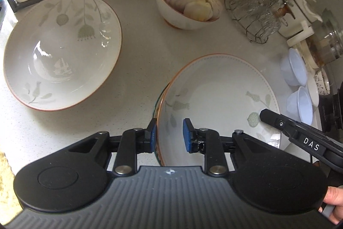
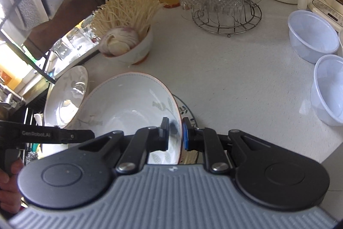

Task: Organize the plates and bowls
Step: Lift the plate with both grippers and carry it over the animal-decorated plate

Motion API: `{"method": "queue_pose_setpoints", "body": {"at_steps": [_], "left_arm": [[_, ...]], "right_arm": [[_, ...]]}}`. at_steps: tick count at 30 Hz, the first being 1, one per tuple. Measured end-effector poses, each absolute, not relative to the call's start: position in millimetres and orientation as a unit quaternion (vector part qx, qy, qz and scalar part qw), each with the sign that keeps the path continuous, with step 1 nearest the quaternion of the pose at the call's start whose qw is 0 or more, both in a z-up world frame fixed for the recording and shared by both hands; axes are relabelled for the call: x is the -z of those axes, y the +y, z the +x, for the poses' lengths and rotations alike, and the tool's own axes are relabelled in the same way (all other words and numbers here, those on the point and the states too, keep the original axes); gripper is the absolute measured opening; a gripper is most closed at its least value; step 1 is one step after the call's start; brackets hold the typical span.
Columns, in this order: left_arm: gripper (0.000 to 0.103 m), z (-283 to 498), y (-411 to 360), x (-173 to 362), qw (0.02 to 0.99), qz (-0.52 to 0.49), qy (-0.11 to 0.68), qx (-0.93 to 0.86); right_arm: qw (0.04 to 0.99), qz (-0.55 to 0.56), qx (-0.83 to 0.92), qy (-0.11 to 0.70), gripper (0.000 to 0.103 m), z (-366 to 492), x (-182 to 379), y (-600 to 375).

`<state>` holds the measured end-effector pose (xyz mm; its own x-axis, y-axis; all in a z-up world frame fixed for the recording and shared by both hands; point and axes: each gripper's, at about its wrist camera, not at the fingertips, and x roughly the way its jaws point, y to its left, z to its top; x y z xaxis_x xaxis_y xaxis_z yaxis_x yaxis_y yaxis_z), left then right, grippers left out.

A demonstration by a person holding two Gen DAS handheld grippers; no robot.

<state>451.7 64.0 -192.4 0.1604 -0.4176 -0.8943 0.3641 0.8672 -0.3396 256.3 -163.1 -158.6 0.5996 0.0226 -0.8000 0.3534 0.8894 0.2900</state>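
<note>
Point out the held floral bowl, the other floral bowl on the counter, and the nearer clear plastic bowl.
Held floral bowl (image 2: 128, 108): right wrist view, inner wall.
Other floral bowl (image 1: 64, 50): left wrist view, inside, near the centre.
Nearer clear plastic bowl (image 2: 328, 89): right wrist view, inside wall.

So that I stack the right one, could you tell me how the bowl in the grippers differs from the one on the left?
The held bowl is clamped at opposite rims by the left gripper and right gripper; the free bowl is untouched. The held bowl has a patterned plate showing under its edge; the free bowl sits on bare counter. Both are empty, white, green-flowered and orange-rimmed.
</note>
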Motion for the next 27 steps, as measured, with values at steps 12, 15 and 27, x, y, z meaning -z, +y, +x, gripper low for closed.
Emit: {"method": "queue_pose_setpoints", "body": {"at_steps": [12, 15, 27], "left_arm": [[0.029, 460.3, 41.4, 208.0, 0.757, -0.007, 0.609, 0.235], [0.029, 460.8, 35.6, 210.5, 0.756, -0.003, 0.612, 0.233], [0.029, 460.6, 33.6, 217.9, 0.743, -0.03, 0.63, 0.224]], "right_arm": [[0.864, 0.201, 0.098, 0.452, 0.016, 268.1, 175.5, -173.1], [0.862, 0.201, 0.098, 0.455, 0.016, 270.6, 179.0, -175.7], [0.858, 0.21, 0.094, 0.46, 0.02, 270.5, 187.1, -176.3]]}}
